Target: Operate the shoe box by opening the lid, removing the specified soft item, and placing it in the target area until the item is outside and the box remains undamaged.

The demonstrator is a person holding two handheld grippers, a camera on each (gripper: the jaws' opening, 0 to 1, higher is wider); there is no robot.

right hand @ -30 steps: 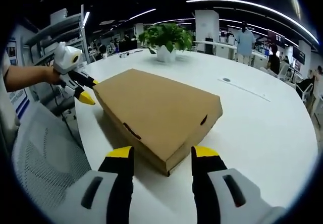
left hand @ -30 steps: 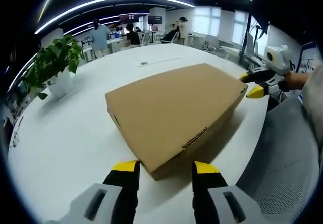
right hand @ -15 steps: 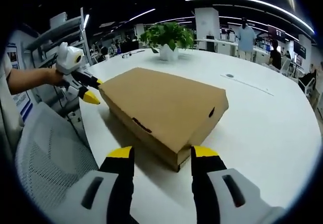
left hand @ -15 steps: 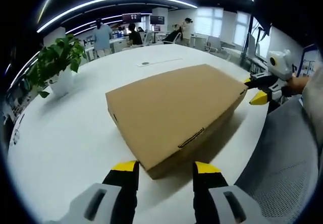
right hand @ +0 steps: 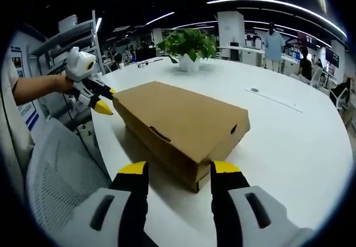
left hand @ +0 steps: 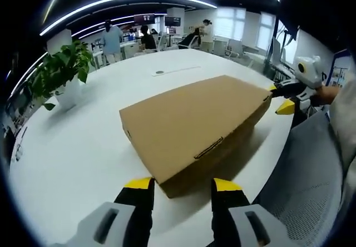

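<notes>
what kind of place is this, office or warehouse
Most likely an open-plan office. The box sits on a big white table with a potted plant, a mesh chair stands beside it, and people work at desks under strip ceiling lights.

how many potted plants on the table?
1. The potted plant stands on the white table beyond the closed shoe box, near the far edge; in the right gripper view it sits behind the box. Others may be out of frame.
</notes>
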